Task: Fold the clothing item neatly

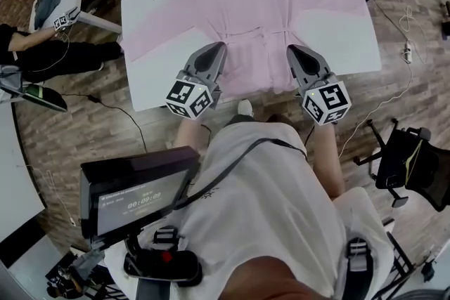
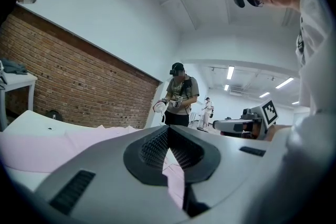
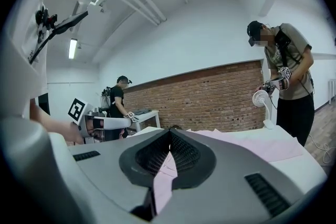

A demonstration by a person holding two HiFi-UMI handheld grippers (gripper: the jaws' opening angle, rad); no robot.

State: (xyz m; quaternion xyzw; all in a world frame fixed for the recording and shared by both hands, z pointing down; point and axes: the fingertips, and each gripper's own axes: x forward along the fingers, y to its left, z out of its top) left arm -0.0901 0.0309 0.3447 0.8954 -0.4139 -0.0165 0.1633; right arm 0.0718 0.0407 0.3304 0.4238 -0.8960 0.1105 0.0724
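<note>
The pink garment point(image 1: 267, 3) is lying spread open on the white table point(image 1: 151, 81), covering most of its top. Its widest span, sleeve to sleeve, is running along the table's length. Its narrower body is reaching from the table's far edge to the near edge, where the hem is sitting at the middle.

Both grippers are hanging over that near edge, pointing away from the person toward the table's far side. The left gripper point(image 1: 216, 47) is sitting at the hem's left side and the right gripper point(image 1: 294, 50) at its right side, so each is equally near its own corner. The garment is lying directly under and ahead of both tips.

Each gripper's jaws are pressing together at the tips. Pink cloth is showing through the gap below them, but I cannot tell whether a thin fold is being pinched.

Counting: one garment, one table under it, two grippers.
</note>
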